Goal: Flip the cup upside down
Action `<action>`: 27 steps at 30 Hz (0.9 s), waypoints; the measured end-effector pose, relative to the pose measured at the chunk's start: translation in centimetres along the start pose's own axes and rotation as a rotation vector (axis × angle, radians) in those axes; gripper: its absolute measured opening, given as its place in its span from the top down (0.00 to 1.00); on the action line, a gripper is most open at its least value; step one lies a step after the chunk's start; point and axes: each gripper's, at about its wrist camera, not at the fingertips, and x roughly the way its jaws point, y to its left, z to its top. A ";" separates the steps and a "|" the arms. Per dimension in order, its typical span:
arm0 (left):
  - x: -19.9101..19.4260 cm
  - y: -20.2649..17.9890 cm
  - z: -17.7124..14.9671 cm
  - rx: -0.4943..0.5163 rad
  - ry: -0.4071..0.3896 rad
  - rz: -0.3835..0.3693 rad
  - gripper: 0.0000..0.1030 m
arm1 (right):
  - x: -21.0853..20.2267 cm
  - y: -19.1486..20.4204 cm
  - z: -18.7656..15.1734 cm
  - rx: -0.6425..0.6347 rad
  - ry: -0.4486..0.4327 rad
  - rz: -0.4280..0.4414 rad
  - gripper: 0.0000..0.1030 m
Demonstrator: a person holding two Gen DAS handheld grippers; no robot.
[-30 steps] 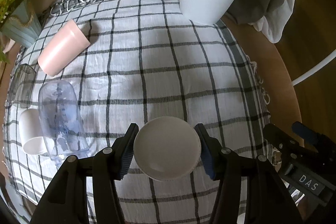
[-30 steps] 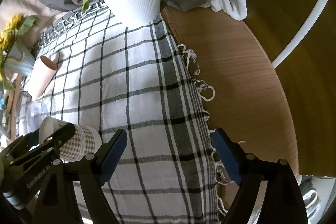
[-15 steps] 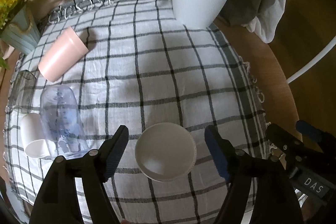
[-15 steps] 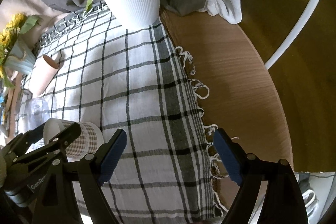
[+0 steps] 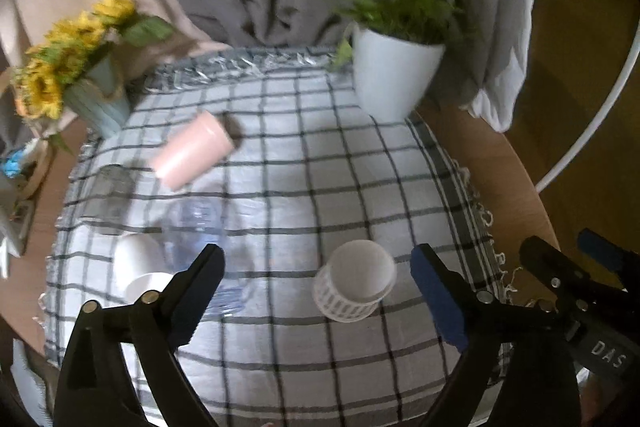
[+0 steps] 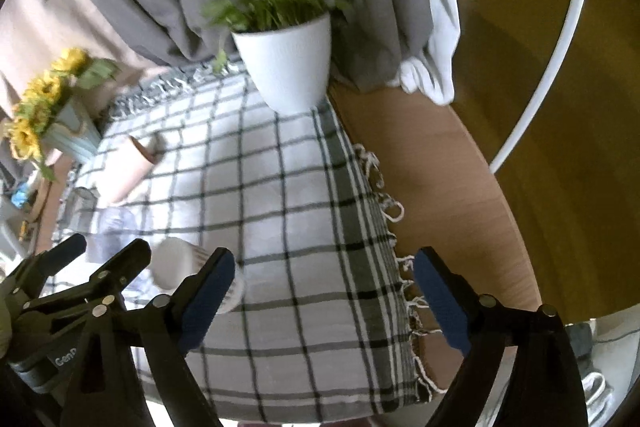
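A white cup with a checked pattern [image 5: 354, 281] stands upside down on the checked tablecloth [image 5: 320, 179], its flat base facing up. My left gripper [image 5: 320, 293] is open, raised above and behind the cup, touching nothing. The cup also shows in the right wrist view [image 6: 180, 261], partly behind a finger. My right gripper [image 6: 320, 293] is open and empty over the cloth's right edge.
A pink cup [image 5: 192, 155] lies on its side at the back left. A clear plastic cup [image 5: 208, 247], a small white cup [image 5: 140, 267] and a glass [image 5: 108, 195] sit at the left. A white plant pot [image 5: 394, 79] and a sunflower vase [image 5: 96, 99] stand at the back.
My left gripper opened, let go of the checked cup and drew up and back. The cup stays upside down on the cloth. The right gripper also rose slightly.
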 end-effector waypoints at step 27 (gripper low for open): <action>-8.0 10.4 -6.5 -0.044 -0.096 0.125 0.05 | -8.8 9.9 -6.4 -0.060 -0.190 0.052 0.04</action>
